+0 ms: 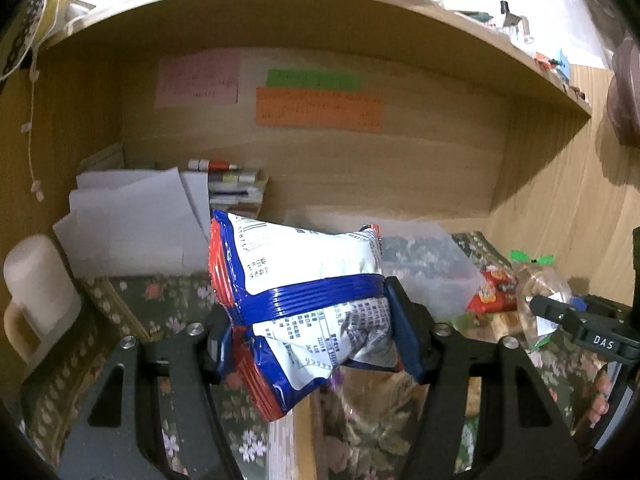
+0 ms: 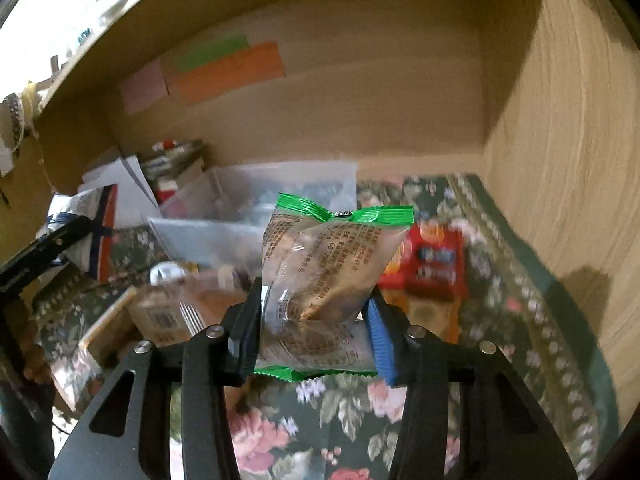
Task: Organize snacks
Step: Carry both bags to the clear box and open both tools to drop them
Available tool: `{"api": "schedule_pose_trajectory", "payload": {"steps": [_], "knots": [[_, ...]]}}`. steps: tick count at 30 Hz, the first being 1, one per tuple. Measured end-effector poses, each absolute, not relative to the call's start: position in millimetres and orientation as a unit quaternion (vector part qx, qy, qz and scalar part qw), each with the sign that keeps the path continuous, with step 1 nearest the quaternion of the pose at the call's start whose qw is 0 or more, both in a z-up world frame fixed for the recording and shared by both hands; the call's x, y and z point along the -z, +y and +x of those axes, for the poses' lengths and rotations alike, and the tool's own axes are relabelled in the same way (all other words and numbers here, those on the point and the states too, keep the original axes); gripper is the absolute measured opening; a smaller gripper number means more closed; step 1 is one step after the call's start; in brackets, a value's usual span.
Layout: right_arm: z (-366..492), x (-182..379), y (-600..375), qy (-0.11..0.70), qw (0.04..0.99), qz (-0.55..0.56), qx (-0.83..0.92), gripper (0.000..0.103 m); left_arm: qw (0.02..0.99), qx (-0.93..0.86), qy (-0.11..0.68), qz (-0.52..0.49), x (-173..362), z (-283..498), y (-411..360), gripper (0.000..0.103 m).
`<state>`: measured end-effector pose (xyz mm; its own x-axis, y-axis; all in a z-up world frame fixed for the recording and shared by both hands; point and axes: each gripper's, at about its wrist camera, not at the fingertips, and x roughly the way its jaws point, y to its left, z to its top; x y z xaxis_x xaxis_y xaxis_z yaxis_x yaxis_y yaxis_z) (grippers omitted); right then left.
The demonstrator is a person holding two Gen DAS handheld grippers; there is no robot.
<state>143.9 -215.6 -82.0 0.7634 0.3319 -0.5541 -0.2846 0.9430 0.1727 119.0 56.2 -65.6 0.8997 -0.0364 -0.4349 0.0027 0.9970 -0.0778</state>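
Observation:
My left gripper (image 1: 310,328) is shut on a white, blue and red snack bag (image 1: 304,280) and holds it above the flowered cloth. The bag and the left gripper also show at the left of the right wrist view (image 2: 86,224). My right gripper (image 2: 314,324) is shut on a clear green-edged snack packet (image 2: 320,272), lifted over the cloth. That packet and the right gripper show at the right of the left wrist view (image 1: 540,292). A clear plastic bin (image 2: 256,208) stands behind both. A red snack pack (image 2: 432,264) lies on the cloth to its right.
A wooden box (image 2: 108,332) with a clear wrapped snack (image 2: 176,304) sits at the lower left. White papers (image 1: 132,220) and pens (image 1: 232,184) lie at the back left, beside a white mug (image 1: 36,288). A shelf (image 1: 320,12) hangs overhead; a wooden side wall (image 2: 560,180) stands on the right.

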Motion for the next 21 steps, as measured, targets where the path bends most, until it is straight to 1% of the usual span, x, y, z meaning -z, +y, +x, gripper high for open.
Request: {"api": "schedule_pose_trajectory", "payload": {"steps": [10,21], "knots": [[163,48,-192,0.25,0.95,0.023,-0.184,0.043,0.975,0.023,0.217,-0.033,36,153,48,0.063],[212,41,-168,0.252,0.947,0.008,-0.201,0.043,0.969,0.03,0.245,-0.022,33,209,41,0.063]]}}
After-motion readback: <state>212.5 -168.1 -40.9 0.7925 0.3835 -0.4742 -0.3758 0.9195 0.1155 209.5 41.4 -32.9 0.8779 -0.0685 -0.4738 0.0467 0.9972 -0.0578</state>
